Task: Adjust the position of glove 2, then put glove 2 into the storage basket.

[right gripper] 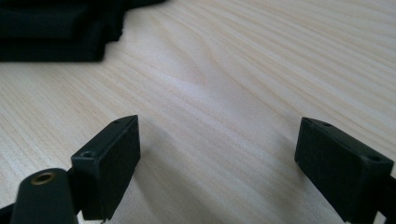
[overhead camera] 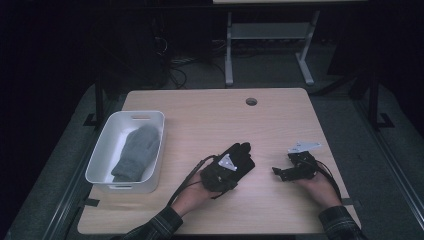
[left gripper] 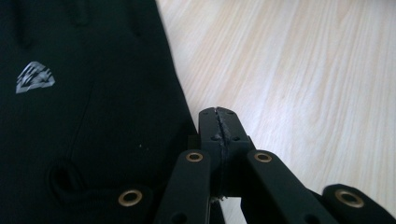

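Note:
A black glove lies flat near the middle of the wooden table. In the left gripper view, the black glove shows a small silver logo. My left gripper rests over its near end, and in its own view the left gripper is shut, its pads pressed together just beside the glove's edge with nothing seen between them. My right gripper sits low over bare wood to the right of the glove, pointing left. The right gripper stands wide open and empty, with the black glove farther ahead.
A white bin stands at the table's left side with a grey mitten lying in it. A round cable hole sits near the far edge. Beyond the table are a desk frame and cables on the floor.

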